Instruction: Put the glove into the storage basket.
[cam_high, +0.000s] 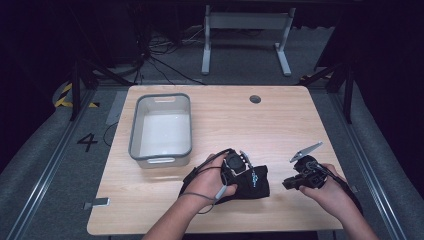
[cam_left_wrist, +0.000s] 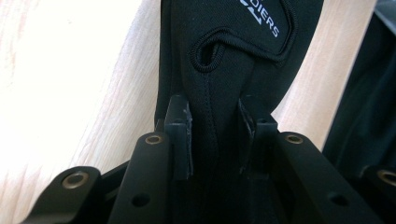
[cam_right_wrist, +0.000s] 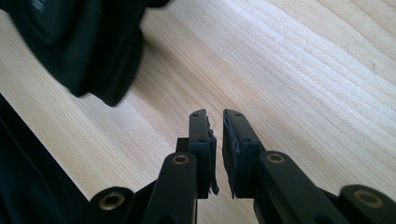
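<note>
Left tool (cam_left_wrist: 214, 135) clenched on black garment (cam_left_wrist: 233, 60), right tool (cam_right_wrist: 218, 140) closed empty over table (cam_right_wrist: 303, 70)

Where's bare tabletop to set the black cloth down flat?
Free: the wooden table between the grey plastic bin and its right edge, up to the round grommet hole. Crowded: the near edge, around the black fabric garment, left gripper and right gripper.

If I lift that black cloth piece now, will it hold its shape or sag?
Probably sag: the black cloth bunches between the left hand-held gripper's jaws and lies crumpled on the table. It looks light and thin. The stitched, stretchy-looking surface seems grippy rather than slippery, so the pinch should hold.
</note>
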